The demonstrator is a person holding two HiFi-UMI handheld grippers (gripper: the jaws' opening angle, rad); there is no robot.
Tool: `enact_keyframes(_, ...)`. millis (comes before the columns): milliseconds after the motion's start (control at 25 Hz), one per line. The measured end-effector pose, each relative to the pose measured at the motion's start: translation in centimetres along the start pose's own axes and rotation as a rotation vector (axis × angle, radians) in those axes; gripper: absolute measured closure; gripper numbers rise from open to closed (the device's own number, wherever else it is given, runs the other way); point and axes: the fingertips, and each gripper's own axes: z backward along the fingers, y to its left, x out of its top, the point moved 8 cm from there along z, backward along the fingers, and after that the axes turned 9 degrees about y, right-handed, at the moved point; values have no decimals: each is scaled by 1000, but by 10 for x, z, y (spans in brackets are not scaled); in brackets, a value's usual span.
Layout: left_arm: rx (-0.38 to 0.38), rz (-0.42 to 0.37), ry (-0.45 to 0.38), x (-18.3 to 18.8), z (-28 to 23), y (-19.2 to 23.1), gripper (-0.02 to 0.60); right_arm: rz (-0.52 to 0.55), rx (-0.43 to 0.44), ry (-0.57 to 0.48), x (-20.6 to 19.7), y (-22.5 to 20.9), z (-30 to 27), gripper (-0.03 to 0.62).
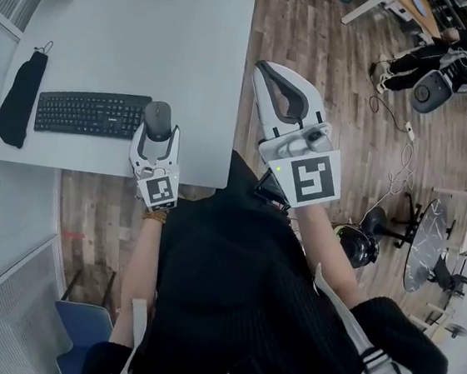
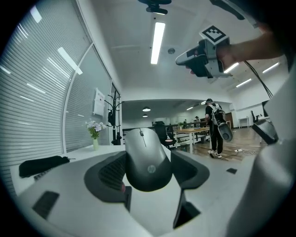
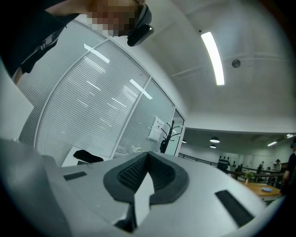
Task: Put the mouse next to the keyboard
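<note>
Gripping mouse [image 1: 157,118], left claw [image 1: 157,131] beside keyboard [image 1: 91,113] near table [image 1: 192,35] edge; right claw [image 1: 271,76] closed, empty (over floor [image 1: 318,32])

- The right gripper [image 3: 147,173] fills the lower half of the frame, its pale body spreading to both lower corners.
- Its two dark ribbed pads [image 3: 129,173] meet at centre, jaws together with nothing between them.
- Slatted blinds [image 3: 83,106] behind glass run across the left and middle.
- A long ceiling light [image 3: 213,58] glows at upper right.
- A dark coat stand [image 3: 167,134] rises just above the jaws, beside a white board [image 3: 156,129] on the wall.
- At left, a black item [image 3: 88,156] lies on a white table [image 3: 69,159].
- A dark sleeve [image 3: 32,28] crosses the upper left corner.
</note>
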Motion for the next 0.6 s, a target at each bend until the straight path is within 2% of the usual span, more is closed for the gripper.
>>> enact_keyframes(360,-20,13,89,-48,-18,-1,278,-1,-13,31,-15,-2,-11,595)
enact_keyframes(600,-41,29,123,-66,-35,-5,278,8,-22,42,-23,-3,-12,595)
